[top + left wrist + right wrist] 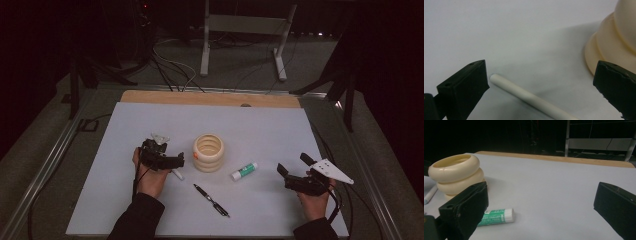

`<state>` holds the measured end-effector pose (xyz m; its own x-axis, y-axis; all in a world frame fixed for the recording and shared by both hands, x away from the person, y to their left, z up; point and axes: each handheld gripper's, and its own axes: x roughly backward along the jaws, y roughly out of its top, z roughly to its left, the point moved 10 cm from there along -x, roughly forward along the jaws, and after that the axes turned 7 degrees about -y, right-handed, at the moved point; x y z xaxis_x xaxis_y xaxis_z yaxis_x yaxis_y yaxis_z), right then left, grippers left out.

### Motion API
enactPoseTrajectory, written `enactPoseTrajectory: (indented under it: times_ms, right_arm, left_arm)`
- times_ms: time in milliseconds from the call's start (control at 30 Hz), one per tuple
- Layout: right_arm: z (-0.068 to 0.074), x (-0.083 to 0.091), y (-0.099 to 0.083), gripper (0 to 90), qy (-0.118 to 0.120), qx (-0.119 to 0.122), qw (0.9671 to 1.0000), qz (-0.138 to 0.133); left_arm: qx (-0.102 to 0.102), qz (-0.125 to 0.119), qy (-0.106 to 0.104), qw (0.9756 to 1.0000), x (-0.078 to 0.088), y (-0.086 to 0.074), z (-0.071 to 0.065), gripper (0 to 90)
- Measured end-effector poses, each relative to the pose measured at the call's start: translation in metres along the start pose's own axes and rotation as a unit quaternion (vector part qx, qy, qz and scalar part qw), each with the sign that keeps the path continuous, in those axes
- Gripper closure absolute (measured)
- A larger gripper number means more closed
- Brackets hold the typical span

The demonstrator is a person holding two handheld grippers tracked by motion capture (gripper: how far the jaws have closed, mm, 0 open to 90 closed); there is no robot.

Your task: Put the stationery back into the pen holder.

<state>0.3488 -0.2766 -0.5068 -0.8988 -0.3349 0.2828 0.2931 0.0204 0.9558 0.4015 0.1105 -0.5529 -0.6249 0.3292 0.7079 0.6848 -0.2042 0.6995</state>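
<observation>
A cream ribbed ring-shaped holder [208, 152] stands upright mid-table. My left gripper [176, 161] hovers just left of it, open, with a white pen [531, 98] lying on the sheet between its jaws, not gripped. The holder's base [614, 45] shows at the upper right of the left gripper view. My right gripper [295, 169] is open near the table's right front, with nothing between its jaws. A green-and-white glue stick [244, 171] lies between the holder and the right gripper; the glue stick [497, 216] sits by the left jaw in the right gripper view. A black pen [211, 200] lies toward the front.
A white sheet [260, 125] covers the table, with a wooden strip [210, 98] along its far edge. Metal rails border the table. A white stand [245, 30] and cables sit on the floor beyond.
</observation>
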Motion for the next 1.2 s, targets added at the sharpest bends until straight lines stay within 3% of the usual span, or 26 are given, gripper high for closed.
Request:
enactPoseTrajectory:
  times_ms: [333,533,700,800,867,933,1000,1100,1133,1200]
  right_arm:
    - [0.000,0.000,0.000,0.2,-0.001,0.000,1.0000,0.001]
    - [0.000,-0.001,-0.001,0.2,-0.002,0.001,1.0000,0.001]
    - [0.000,-0.001,-0.002,0.2,-0.004,0.005,1.0000,0.004]
    - [0.000,-0.001,-0.002,0.2,-0.005,0.005,1.0000,0.004]
    - [-0.001,-0.001,-0.002,0.2,-0.006,0.005,1.0000,0.004]
    - [0.000,-0.001,-0.002,0.2,-0.006,0.006,1.0000,0.004]
    - [0.000,-0.002,-0.002,0.2,-0.006,0.006,1.0000,0.004]
    - [-0.001,-0.002,-0.002,0.2,-0.006,0.006,1.0000,0.005]
    - [-0.001,-0.002,-0.002,0.2,-0.006,0.006,1.0000,0.005]
    - [-0.001,-0.002,-0.002,0.2,-0.006,0.006,1.0000,0.005]
  left_arm:
    - [-0.002,0.020,0.007,0.9998,-0.008,-0.009,0.002,0.1]
    - [0.009,0.036,-0.002,0.9993,-0.013,-0.018,0.002,1.2]
    - [0.013,0.049,-0.006,0.9987,-0.015,-0.022,0.000,4.9]
    - [0.012,0.058,0.005,0.9982,-0.016,-0.025,0.000,10.1]
    - [0.014,0.066,0.017,0.9975,-0.016,-0.029,0.002,19.8]
    - [0.017,0.079,0.018,0.9965,-0.018,-0.034,0.003,39.0]
    - [0.011,0.084,0.013,0.9964,-0.019,-0.036,0.002,43.5]
    - [0.003,0.088,0.005,0.9961,-0.018,-0.036,-0.001,62.6]
    - [-0.005,0.090,0.002,0.9959,-0.018,-0.035,-0.002,62.6]
    - [-0.011,0.094,-0.004,0.9955,-0.018,-0.035,-0.003,73.3]
